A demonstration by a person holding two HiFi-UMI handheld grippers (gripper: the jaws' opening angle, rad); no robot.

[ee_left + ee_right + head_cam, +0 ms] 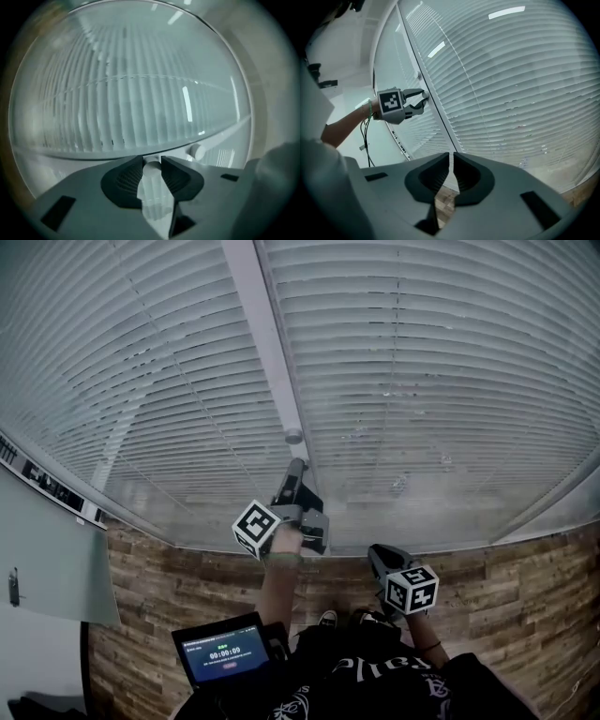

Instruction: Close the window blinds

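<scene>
left gripper on the blind wand, right one idle

the left gripper's (151, 161) fingers (124, 180) were pinching the end of a white wand (151, 169), pads pressed against both sides of it. it was raised up by the white post (267, 334) between the two panels of blinds (422, 381), which filled the whole window ahead, slats lying flat-ish. the right gripper (451, 157) hung lower, near the wood floor (525, 587), fingers pressed nearly together with nothing in them. a small lit screen (225, 652) sat by the person's feet.
</scene>
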